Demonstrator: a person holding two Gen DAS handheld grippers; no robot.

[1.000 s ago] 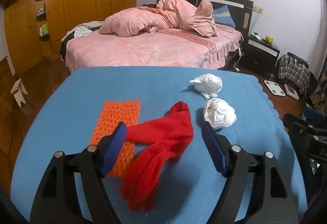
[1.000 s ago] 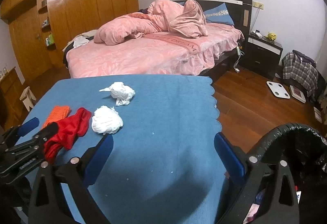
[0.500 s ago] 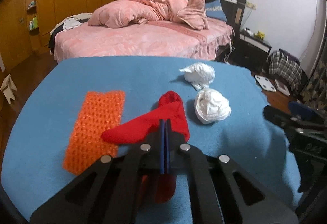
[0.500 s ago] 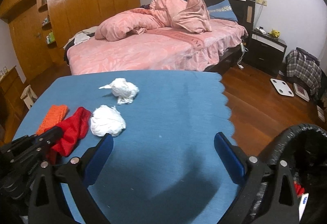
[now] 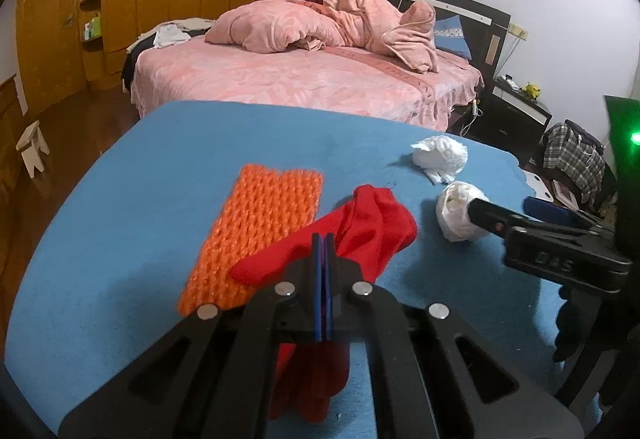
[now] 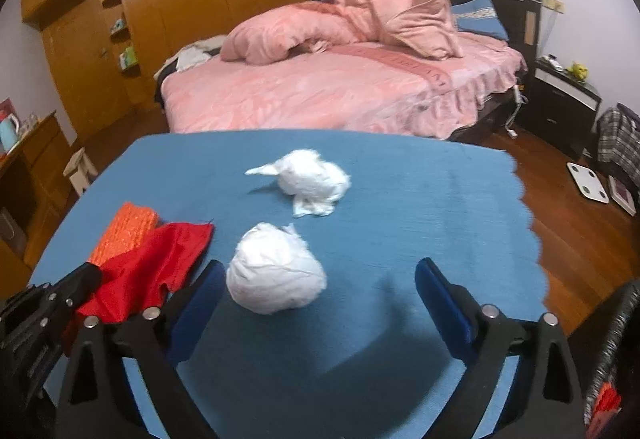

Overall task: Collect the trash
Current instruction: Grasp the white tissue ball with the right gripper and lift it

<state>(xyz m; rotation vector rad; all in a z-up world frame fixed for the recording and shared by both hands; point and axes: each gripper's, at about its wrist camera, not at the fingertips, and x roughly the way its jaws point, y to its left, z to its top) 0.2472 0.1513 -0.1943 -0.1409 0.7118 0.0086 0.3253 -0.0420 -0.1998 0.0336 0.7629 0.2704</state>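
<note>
My left gripper is shut on a red cloth, which drapes over and under its jaws above the blue table. The red cloth also shows in the right wrist view. My right gripper is open, with a white crumpled paper ball close to its left finger, between the jaws. That ball shows in the left wrist view behind the right gripper's finger. A second white paper wad lies farther back; it also shows in the left wrist view.
An orange knitted mat lies flat on the table's left part, also seen in the right wrist view. A black trash bag stands at the table's right. A pink bed is behind the table, wooden floor to the right.
My left gripper closed on the red cloth and lifted it. My right gripper moved left and forward from the table's right side up to the nearer paper ball.
</note>
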